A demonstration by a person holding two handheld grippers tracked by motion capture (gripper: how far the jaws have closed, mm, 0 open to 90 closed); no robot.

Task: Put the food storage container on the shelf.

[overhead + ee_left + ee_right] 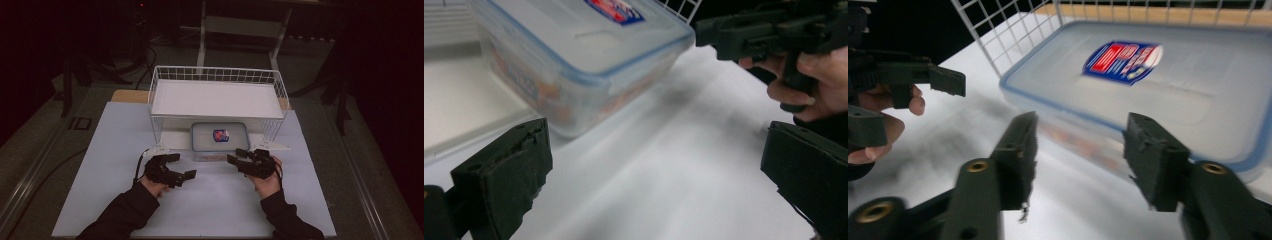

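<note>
the lidded plastic box (219, 140) sits on the tabletop (215, 205) under the wire rack (217, 95), its long side across, between and just ahead of the spread, empty left gripper (176, 168) and right gripper (239, 156), the right nearer.

White table (100, 170) with wire rack (217, 95) and lidded plastic container (220, 141).

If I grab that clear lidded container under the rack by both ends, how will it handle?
The container looks like rigid plastic, so it probably won't flex. Its smooth walls may slip against the pads. Something colourful shows inside, so expect some weight; flat-bottomed, it should slide, not roll.
</note>
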